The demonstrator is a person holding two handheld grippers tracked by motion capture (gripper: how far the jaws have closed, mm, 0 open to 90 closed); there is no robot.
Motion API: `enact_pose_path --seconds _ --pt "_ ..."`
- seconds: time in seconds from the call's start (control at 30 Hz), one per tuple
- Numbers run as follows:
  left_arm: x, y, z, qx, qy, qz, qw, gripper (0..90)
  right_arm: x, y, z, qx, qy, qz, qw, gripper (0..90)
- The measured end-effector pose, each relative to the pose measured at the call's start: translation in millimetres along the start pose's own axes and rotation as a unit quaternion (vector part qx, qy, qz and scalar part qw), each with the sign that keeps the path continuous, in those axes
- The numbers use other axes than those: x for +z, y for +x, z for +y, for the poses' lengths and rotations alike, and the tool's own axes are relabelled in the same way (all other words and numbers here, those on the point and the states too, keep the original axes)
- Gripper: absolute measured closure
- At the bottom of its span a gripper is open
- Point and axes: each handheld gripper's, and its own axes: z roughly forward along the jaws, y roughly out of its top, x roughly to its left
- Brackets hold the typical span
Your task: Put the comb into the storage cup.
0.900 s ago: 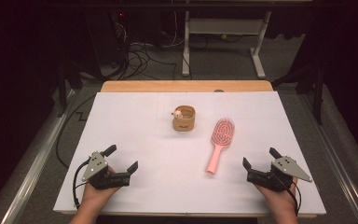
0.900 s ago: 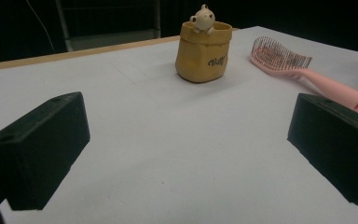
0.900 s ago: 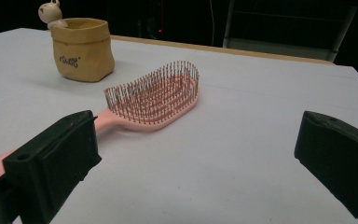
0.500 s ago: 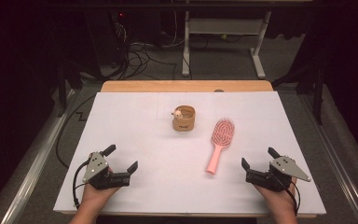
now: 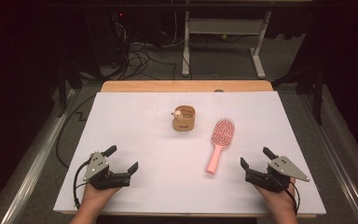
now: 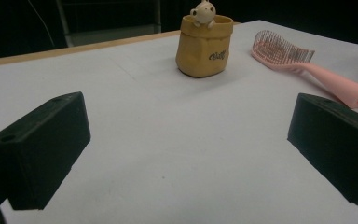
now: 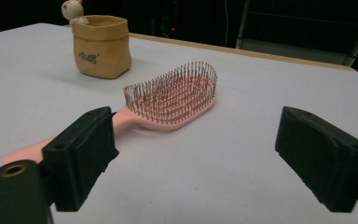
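Hairbrush (image 5: 219, 143) is lying flat on the white table (image 5: 135, 116), bristles up, handle end pointing toward your right gripper (image 5: 256, 162), with the small tan pouch (image 5: 184, 118) standing a little apart on its left. In the high view you are resting both hands at the near edge, wrists low, each tool aimed forward and slightly inward; the right gripper is sitting just beside the handle tip, the left gripper (image 5: 120, 158) well apart from it. Both are standing spread and carrying nothing.

In the left gripper view you are looking across bare table between wide black jaws at the pouch (image 6: 204, 46) and the brush (image 6: 307, 70) beyond. A reach from this side is risking a knock to the pouch, which looks light and would probably tip.

In the right gripper view the jaws are standing released and level, close to the surface, with the handle (image 7: 32, 149) passing behind the left-hand jaw and the bristle head (image 7: 175, 95) ahead. Going straight forward, you are likely to shove the handle rather than straddle it, spinning the brush. Closing on the bristles instead would probably give a springy, slipping hold.
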Motion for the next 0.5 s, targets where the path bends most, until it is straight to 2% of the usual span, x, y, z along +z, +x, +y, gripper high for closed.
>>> enact_pose_path --seconds 0.03,0.17,0.27,0.33,0.5 --pt "0.2 0.4 1.0 -0.004 0.008 -0.005 0.9999 0.0 0.3 0.7 0.0 0.0 0.002 0.004 1.0 16.1" --pt "-0.2 -0.3 1.0 0.001 0.001 -0.004 1.0 0.0 0.9 2.2 0.5 -0.001 0.006 0.009 0.9999 20.7" --pt "0.1 -0.4 0.9 0.001 -0.001 -0.004 1.0 0.2 2.2 3.2 1.3 -0.004 0.008 0.011 0.9999 27.5" --pt "0.6 -0.7 0.7 0.001 -0.001 -0.004 1.0 0.2 3.3 4.5 2.0 -0.003 0.01 0.011 0.9999 33.9" --pt "1.7 -2.5 0.4 0.007 -0.002 -0.009 0.9999 0.2 8.1 9.4 4.9 -0.001 0.021 0.035 0.9992 51.4"
